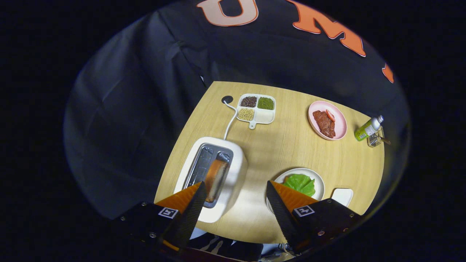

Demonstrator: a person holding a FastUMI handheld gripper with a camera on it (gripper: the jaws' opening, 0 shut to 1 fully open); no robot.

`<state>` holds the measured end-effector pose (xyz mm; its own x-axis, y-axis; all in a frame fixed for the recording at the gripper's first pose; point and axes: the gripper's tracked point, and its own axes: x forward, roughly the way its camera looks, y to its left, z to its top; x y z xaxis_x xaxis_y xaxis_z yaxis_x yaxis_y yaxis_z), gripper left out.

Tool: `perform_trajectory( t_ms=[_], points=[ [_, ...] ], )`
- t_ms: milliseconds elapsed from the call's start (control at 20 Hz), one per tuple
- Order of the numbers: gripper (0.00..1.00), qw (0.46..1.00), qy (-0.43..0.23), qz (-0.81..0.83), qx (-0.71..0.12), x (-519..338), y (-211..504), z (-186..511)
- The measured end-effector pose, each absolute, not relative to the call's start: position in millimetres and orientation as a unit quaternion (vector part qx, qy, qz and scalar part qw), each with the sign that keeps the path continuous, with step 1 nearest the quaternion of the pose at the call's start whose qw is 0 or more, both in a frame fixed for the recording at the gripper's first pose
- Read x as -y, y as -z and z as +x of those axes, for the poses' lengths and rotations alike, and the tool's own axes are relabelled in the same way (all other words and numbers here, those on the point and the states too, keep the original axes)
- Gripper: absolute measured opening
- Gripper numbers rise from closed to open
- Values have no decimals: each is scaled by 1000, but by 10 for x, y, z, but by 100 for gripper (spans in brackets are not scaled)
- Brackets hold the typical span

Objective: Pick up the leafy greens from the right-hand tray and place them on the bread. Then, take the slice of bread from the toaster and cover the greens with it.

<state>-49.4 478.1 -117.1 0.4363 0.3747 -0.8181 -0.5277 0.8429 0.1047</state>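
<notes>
I look down on a round wooden table [291, 145]. A white toaster [238, 163] stands ahead of my left finger, and a browned bread slice [215, 178] sticks up from its right slot. Just beyond my right finger [282, 203] a white plate [317, 180] carries a green leaf [300, 183] that covers what lies beneath it. My gripper [235, 189] hangs high above the table's near edge, open wide, nothing between its fingers. The left fingertip [198, 198] overlaps the toaster's near end in the view.
At the far side sits a white four-part dish [265, 117] with beans and seeds, and the toaster's cord [228, 125] runs to a hole beside it. A pink plate [340, 127] holds meat. A green bottle [367, 129] and wire holder [375, 140] stand at the right edge. A small white dish [342, 196] lies near the leaf plate.
</notes>
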Motion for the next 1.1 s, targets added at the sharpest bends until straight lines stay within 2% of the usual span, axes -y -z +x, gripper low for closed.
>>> perform_trajectory(
  t_ms=[350,450,650,850,900,1000,1100],
  points=[
    [98,828,-276,-84,-480,-5195,1353,-611],
    [92,829,-273,-84,-481,-5228,1415,-579],
    [72,828,-253,-86,-494,-5229,1560,-536],
    [40,823,-238,-81,-510,-5201,1685,-506],
    [26,822,-236,-71,-513,-5215,1694,-511],
    [14,825,-233,-60,-512,-5212,1669,-498],
    [10,829,-235,-53,-504,-5190,1601,-489]
  ],
)
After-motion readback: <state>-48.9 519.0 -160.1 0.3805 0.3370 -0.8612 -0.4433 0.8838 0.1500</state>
